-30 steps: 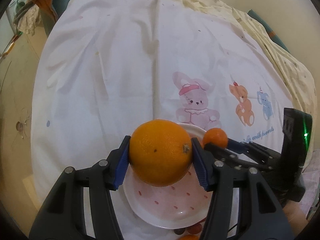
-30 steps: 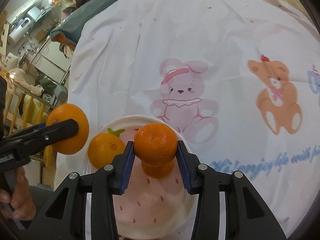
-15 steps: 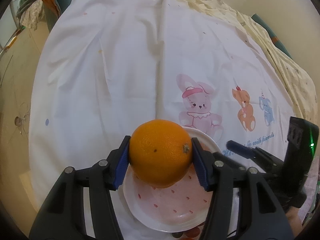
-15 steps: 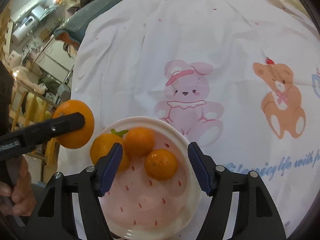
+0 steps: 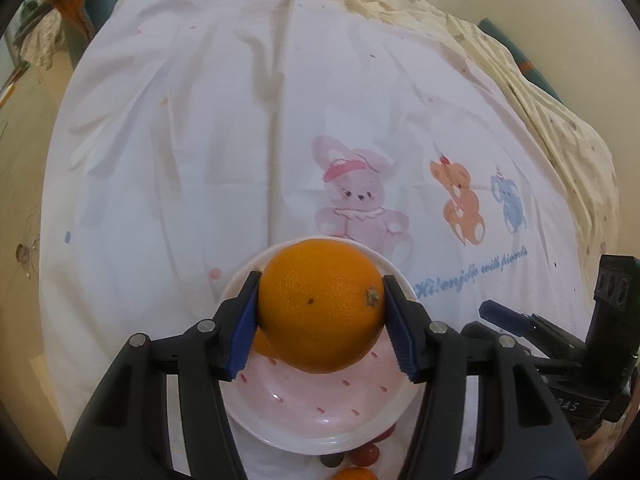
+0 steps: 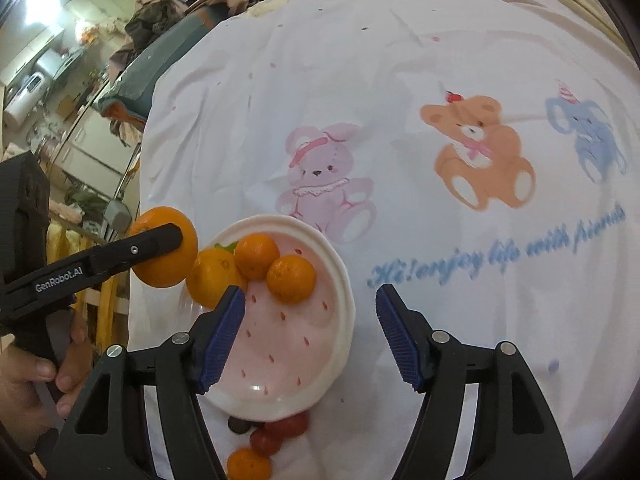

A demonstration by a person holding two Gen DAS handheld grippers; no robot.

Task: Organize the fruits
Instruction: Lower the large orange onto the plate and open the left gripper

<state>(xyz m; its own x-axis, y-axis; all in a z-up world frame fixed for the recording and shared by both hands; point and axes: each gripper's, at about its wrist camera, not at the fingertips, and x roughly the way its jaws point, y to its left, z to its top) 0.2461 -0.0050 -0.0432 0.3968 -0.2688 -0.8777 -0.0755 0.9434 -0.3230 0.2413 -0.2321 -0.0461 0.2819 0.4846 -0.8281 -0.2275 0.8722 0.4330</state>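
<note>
My left gripper [image 5: 320, 322] is shut on a large orange [image 5: 322, 306] and holds it over the far part of a white plate with red flecks [image 5: 320, 416]. In the right wrist view the same orange [image 6: 166, 248] hangs just left of the plate's [image 6: 288, 356] rim. The plate holds three smaller oranges [image 6: 291, 279] at its far left side. My right gripper [image 6: 308, 332] is open and empty, above the plate's right half.
The plate stands on a white cloth [image 6: 400, 92] printed with a pink bunny, a bear and an elephant. Small red and dark fruits [image 6: 276, 434] and one more small orange [image 6: 248, 465] lie just in front of the plate. The bed's left edge drops to the floor.
My right gripper opened and let a small orange down onto the plate, then drew back to the right. My left gripper moved the large orange over the plate.
</note>
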